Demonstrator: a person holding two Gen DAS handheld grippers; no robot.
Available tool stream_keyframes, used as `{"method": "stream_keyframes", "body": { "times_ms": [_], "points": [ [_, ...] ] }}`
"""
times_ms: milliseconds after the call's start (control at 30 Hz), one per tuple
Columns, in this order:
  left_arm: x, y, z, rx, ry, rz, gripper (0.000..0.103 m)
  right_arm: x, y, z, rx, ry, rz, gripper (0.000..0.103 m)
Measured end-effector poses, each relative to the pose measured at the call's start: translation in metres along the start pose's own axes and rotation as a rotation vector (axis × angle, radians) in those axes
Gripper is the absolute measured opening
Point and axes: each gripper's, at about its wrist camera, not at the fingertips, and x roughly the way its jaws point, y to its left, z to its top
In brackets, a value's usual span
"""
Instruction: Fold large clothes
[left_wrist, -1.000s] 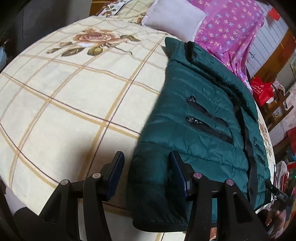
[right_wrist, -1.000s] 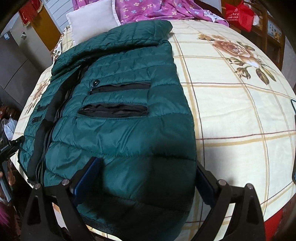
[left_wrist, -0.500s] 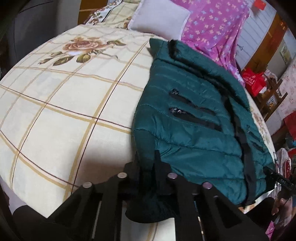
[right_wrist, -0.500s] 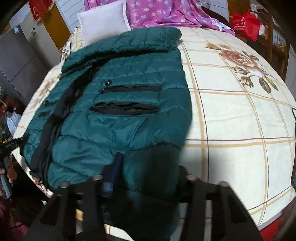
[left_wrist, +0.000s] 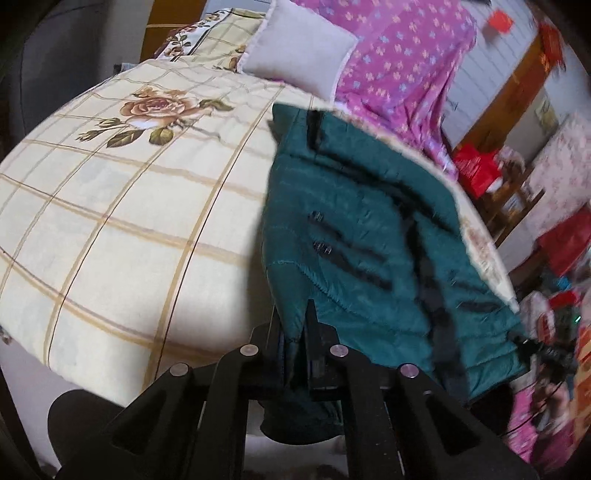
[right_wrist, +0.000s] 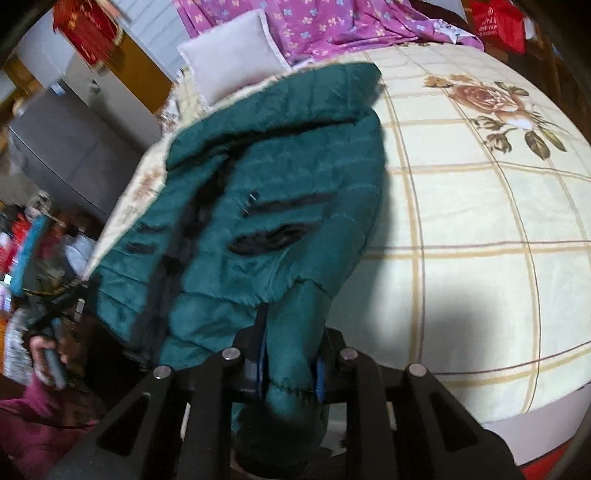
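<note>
A dark green quilted jacket (left_wrist: 369, 229) with black zip pockets lies on the bed, its collar toward the pillows. It also shows in the right wrist view (right_wrist: 280, 192). My left gripper (left_wrist: 295, 332) is shut on the jacket's bottom hem at one corner. My right gripper (right_wrist: 291, 343) is shut on a thick bunch of the hem at the other corner. The near part of the jacket is lifted off the bed and pulled toward me. The fingertips are mostly buried in the fabric.
The bed has a cream checked cover with rose prints (left_wrist: 147, 107) (right_wrist: 487, 99). A white pillow (left_wrist: 299, 59) (right_wrist: 229, 55) and a purple flowered quilt (left_wrist: 399, 59) lie at the head. A red bag (left_wrist: 476, 166) and clutter stand beside the bed.
Both grippers went from open around the jacket's hem to shut on it. They have since pulled back and up, lifting the hem off the bed edge.
</note>
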Motion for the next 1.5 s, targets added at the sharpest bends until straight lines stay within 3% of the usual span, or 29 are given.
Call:
{"method": "stream_keyframes", "body": {
  "times_ms": [133, 467, 867, 1033, 1100, 1233, 1333, 1367, 1433, 1500],
  "points": [
    [-0.004, -0.007, 0.029, -0.022, -0.048, -0.035, 0.0, -0.013, -0.004, 0.035, 0.048, -0.078, 0.066, 0.019],
    [0.011, -0.037, 0.111, 0.025, -0.202, 0.006, 0.0, -0.006, -0.015, 0.142, 0.1, -0.242, 0.047, 0.019],
    [0.11, -0.048, 0.231, -0.018, -0.271, 0.125, 0.0, 0.062, -0.041, 0.261, 0.197, -0.3, -0.039, 0.019],
    [0.162, -0.046, 0.255, -0.034, -0.263, 0.19, 0.0, 0.107, -0.057, 0.299, 0.212, -0.277, -0.095, 0.019],
    [0.177, -0.039, 0.259, -0.067, -0.261, 0.178, 0.001, 0.129, -0.065, 0.305, 0.227, -0.256, -0.124, 0.019],
    [0.191, -0.019, 0.266, -0.114, -0.261, 0.065, 0.008, 0.171, -0.088, 0.305, 0.289, -0.24, -0.133, 0.021],
    [0.171, -0.01, 0.271, -0.139, -0.289, -0.039, 0.015, 0.18, -0.092, 0.3, 0.307, -0.276, -0.12, 0.023],
    [0.16, -0.011, 0.273, -0.131, -0.307, -0.048, 0.018, 0.182, -0.092, 0.299, 0.303, -0.281, -0.121, 0.023],
    [0.138, -0.016, 0.273, -0.104, -0.379, -0.006, 0.035, 0.184, -0.091, 0.3, 0.302, -0.281, -0.13, 0.023],
    [0.118, -0.023, 0.273, -0.08, -0.442, 0.004, 0.044, 0.184, -0.09, 0.301, 0.306, -0.281, -0.135, 0.025]
  ]
}}
